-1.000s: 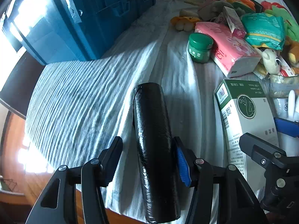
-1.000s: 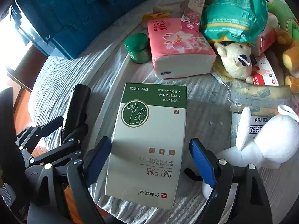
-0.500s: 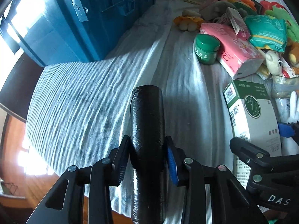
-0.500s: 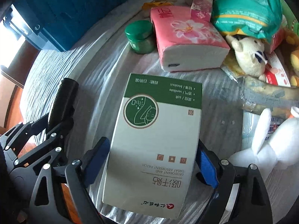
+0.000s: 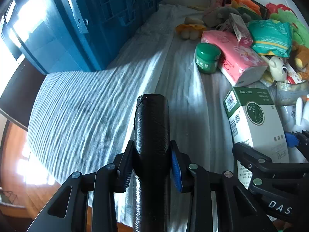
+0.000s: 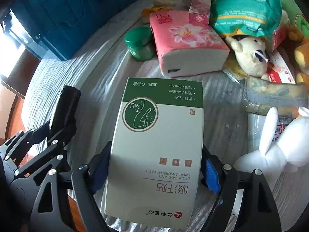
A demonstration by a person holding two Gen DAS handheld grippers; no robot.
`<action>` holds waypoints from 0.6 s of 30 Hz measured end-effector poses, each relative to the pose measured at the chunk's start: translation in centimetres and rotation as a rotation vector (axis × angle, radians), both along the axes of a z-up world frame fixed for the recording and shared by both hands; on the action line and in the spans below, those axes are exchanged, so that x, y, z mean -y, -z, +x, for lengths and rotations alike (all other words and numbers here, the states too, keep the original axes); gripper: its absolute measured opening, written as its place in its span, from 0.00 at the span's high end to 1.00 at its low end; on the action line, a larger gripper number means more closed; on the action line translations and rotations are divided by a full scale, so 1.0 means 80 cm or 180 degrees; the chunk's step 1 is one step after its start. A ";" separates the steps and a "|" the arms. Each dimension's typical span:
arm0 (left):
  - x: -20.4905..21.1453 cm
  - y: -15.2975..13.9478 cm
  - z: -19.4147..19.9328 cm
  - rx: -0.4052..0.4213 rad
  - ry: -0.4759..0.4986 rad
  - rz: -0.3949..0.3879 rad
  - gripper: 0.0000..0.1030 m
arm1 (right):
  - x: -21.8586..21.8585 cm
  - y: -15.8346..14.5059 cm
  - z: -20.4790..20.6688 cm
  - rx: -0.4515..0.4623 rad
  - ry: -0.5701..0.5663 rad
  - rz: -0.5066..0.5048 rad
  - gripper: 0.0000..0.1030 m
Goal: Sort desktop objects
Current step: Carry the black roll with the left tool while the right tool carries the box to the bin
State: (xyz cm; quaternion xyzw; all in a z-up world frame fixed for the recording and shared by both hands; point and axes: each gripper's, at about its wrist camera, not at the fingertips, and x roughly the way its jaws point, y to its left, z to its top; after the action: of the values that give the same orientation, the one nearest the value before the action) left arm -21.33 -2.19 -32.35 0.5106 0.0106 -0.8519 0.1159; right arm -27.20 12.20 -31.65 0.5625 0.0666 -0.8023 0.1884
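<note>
Two grippers are working side by side near the front edge of the striped cloth (image 5: 81,114); your left gripper (image 5: 151,164) is clamping the black roll (image 5: 151,127), which is overhanging that edge; your right gripper (image 6: 154,171) is closing its jaws around the green-and-white patch box (image 6: 160,141), lying flat just right of the roll; the pads are meeting its long sides.

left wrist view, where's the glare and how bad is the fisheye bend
Left wrist view: blown-out white at the left edge, sunlit stripes across the cloth, crate lines bowed. Right wrist view: the box sides curve, glare only at far left.
</note>
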 end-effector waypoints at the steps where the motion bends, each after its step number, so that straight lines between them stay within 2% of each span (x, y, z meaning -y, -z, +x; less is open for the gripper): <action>1: 0.000 -0.006 0.000 -0.0037 0.0008 -0.0007 0.67 | -0.002 -0.008 0.000 -0.0043 0.0000 -0.0015 0.20; 9: 0.003 -0.064 -0.003 -0.0362 0.0064 -0.0048 0.67 | -0.004 -0.073 -0.005 -0.0409 0.0047 -0.0064 0.21; 12: 0.003 -0.090 -0.003 -0.0488 0.0104 -0.0069 0.67 | 0.016 -0.094 -0.007 -0.0564 0.0088 -0.0071 0.21; 18: -0.003 -0.165 0.003 -0.0896 0.0279 -0.0079 0.67 | 0.014 -0.180 0.009 -0.1049 0.0204 -0.0140 0.21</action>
State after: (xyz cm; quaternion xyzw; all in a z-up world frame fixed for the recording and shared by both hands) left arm -21.06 -1.97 -19.14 0.3846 -0.0060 -0.9194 0.0823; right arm -26.45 11.09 -17.22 0.4210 0.0611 -0.8905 0.1615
